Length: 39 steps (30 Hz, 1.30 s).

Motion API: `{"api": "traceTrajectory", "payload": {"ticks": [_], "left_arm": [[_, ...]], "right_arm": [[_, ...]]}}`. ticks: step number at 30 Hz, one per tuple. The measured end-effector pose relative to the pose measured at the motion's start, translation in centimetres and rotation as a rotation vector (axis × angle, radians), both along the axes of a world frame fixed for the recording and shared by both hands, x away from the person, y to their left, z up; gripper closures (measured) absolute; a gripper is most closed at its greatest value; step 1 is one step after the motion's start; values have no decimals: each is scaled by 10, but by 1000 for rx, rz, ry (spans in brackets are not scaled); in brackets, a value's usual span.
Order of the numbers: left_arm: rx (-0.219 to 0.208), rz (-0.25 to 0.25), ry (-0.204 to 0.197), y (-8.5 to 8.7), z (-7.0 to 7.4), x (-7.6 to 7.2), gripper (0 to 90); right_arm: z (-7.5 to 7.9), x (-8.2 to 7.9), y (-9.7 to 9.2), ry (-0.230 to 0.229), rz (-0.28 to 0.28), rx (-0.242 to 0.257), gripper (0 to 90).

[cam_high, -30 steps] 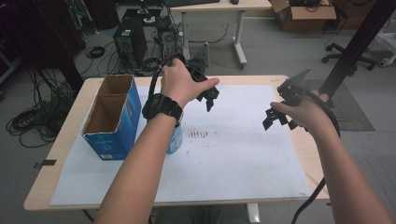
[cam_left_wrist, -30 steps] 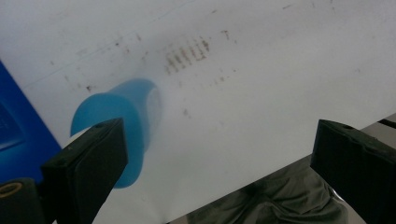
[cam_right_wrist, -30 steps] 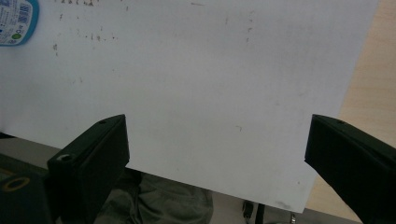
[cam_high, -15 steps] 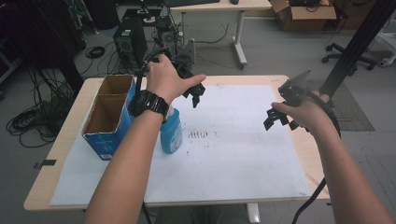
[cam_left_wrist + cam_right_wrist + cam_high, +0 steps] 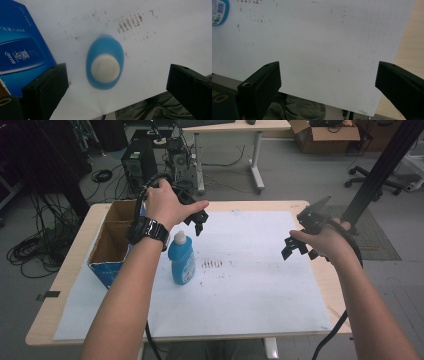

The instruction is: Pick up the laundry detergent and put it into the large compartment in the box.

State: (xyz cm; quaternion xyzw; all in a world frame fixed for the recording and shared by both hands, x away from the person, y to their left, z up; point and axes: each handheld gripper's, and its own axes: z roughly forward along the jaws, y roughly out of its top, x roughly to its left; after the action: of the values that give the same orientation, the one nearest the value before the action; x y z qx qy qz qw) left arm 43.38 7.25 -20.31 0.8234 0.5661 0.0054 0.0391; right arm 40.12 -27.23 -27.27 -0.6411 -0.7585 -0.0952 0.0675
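A blue detergent bottle (image 5: 181,261) with a white cap stands upright on the white paper sheet (image 5: 250,280), just right of the cardboard box (image 5: 111,241). My left gripper (image 5: 194,224) hangs open above and slightly behind the bottle. In the left gripper view the bottle (image 5: 105,60) is seen from straight above, lying between the widely spread jaws of the left gripper (image 5: 115,75) but far below them. My right gripper (image 5: 297,249) is held open over the right side of the sheet, with nothing between its jaws. In the right gripper view, the right gripper (image 5: 327,72) looks down on bare paper.
The open box has a blue printed side (image 5: 20,50) close to the bottle. The paper carries dark smudges (image 5: 214,264) near its middle. The wooden table edge (image 5: 409,50) runs along the right. A corner of the bottle's label (image 5: 218,11) shows at the upper left of the right gripper view.
My left hand and gripper have moved left and back toward the box, and the forearm no longer covers the bottle. The right gripper has stayed in place.
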Motion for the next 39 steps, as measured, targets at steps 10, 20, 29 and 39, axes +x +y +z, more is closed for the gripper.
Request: {"api": "traceTrajectory", "payload": {"ticks": [10, 20, 29, 39], "left_arm": [[12, 6, 9, 3, -11, 2, 44], [25, -7, 16, 4, -27, 2, 49], [34, -37, 22, 3, -42, 2, 55], [51, -59, 30, 0, -58, 3, 61]], "right_arm": [[-3, 1, -1, 4, -1, 1, 65], [-8, 1, -1, 5, 5, 4, 65], [-12, 0, -1, 8, 8, 3, 65], [-16, 2, 0, 14, 7, 4, 65]]}}
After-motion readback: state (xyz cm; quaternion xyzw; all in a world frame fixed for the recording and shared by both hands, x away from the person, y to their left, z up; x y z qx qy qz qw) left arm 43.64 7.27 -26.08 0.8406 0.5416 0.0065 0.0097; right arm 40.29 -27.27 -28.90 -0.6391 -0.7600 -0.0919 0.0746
